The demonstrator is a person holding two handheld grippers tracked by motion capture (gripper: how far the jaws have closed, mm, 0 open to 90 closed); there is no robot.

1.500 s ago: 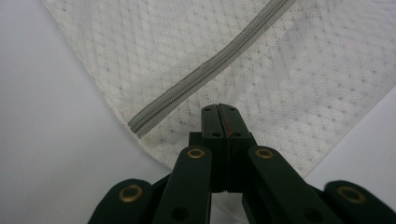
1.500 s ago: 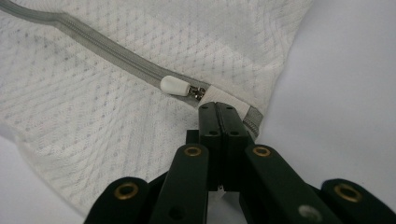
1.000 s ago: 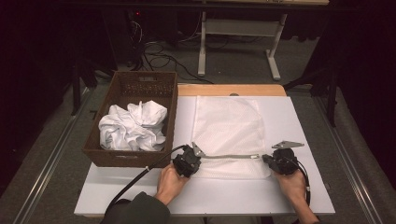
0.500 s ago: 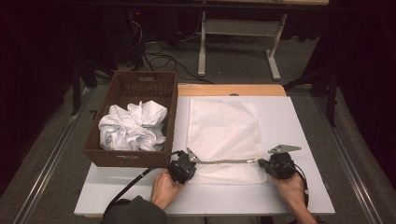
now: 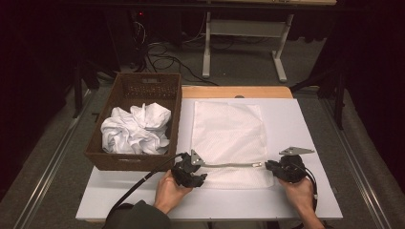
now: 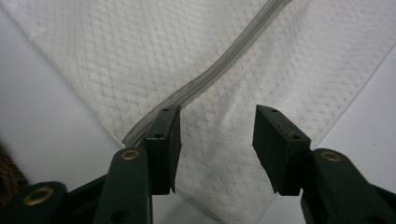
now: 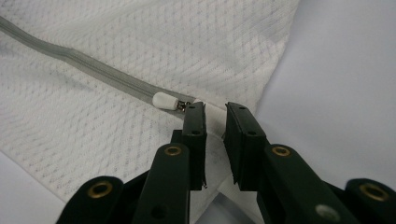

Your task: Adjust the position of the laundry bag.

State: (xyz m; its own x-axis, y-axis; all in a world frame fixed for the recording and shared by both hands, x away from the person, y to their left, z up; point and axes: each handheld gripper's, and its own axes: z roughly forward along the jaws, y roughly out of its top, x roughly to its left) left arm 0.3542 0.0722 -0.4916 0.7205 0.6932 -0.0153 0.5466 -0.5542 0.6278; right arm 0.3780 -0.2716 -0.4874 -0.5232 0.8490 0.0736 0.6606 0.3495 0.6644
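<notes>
A white mesh laundry bag [image 5: 228, 138] lies flat on the white counter [image 5: 305, 124], its long side running away from the person and its grey zipper [image 5: 233, 165] crossing the near end from left to right; the bag sits just to the right of a brown wicker basket [image 5: 125, 160] that holds a crumpled white cloth [image 5: 135, 130]

The left tongs [image 5: 193, 161] rest at the bag's near left corner, in the person's left hand [image 5: 168, 190]; in the left gripper view the left tongs [image 6: 215, 135] stand at a middling gap, having just been opening, with the mesh and the end of the zipper [image 6: 205, 79] lying below and between them — the pads do not press on the fabric, though the left pad sits right by the zipper's end

The right tongs [image 5: 268, 165] sit at the near right corner in the right hand [image 5: 298, 191]; in the right gripper view the right tongs [image 7: 215, 122] show only a narrow slot, having just been opening too, and the corner of the bag lies under that slot without the pads squeezing it; the white zipper pull [image 7: 164, 100] lies on the mesh just beyond the left pad, at the right-hand end of the grey tape

A black cable [image 5: 138, 183] trails from the left tongs toward the near edge of the counter
</notes>
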